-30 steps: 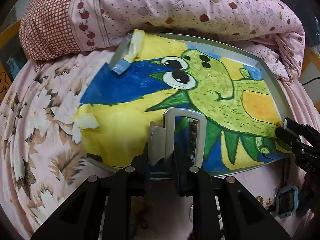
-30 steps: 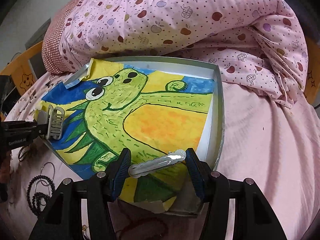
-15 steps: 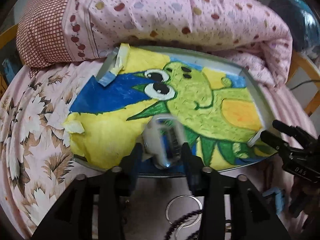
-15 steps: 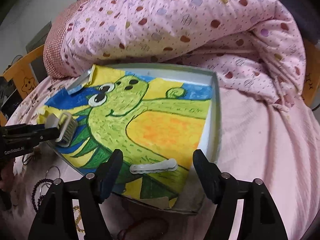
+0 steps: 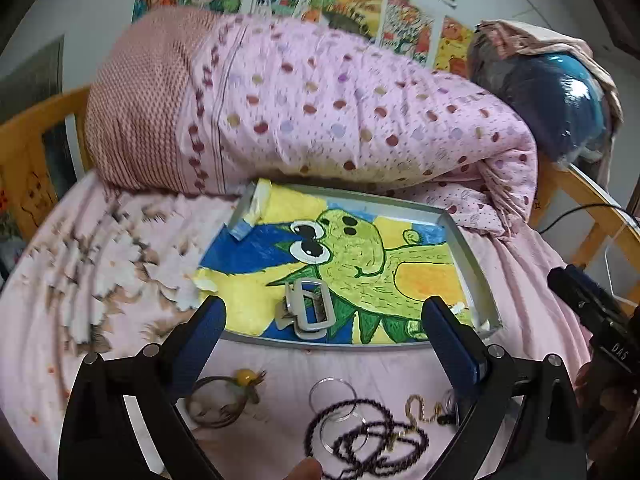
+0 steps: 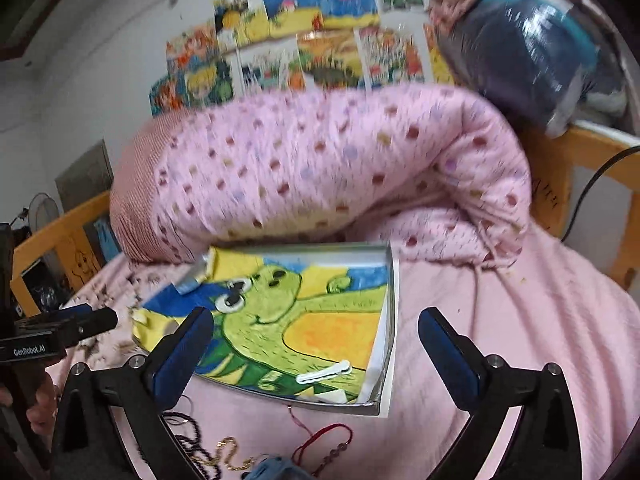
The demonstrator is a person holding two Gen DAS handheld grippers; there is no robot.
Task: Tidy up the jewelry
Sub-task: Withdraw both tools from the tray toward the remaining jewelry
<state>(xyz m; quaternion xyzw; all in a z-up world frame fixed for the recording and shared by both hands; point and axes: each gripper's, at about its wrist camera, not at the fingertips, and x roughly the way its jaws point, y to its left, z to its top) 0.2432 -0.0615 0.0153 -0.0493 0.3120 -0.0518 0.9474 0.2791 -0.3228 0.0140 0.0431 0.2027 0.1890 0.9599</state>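
My left claw (image 5: 320, 332) is released, its blue fingers spread wide with nothing between them; it hangs above the near edge of the tray (image 5: 468, 256); my right claw (image 6: 312, 344) is likewise released and empty, raised over the tray's near right corner. Just beyond the left claw, the grey hair clip (image 5: 306, 310) lies on the frog drawing (image 5: 360, 252) that lines the tray; in the right view the white barrette (image 6: 324, 372) lies flat on the same drawing, close to the tray's right wall; so both hair pieces sit inside the tray.

The rest waits on the bed (image 5: 100, 280), nearer to me than the tray: a black bead necklace (image 5: 372, 436) coiled loosely over a clear bangle (image 5: 333, 394), a gold chain (image 5: 420, 410) just beside them, and a brown cord with a yellow bead (image 5: 228, 394) off to the left; a red cord (image 6: 324, 440) and a small blue piece, too blurred to name, show under the right claw.

I judge the next step is to fetch one of these; I would take the bangle or cord first, since the necklace overlaps the bangle and may drag it along; I would lower the left claw straight down, pinch one strand only, lift slowly, and check nothing trails; the bedding is soft, so pressing too deep risks catching fabric.
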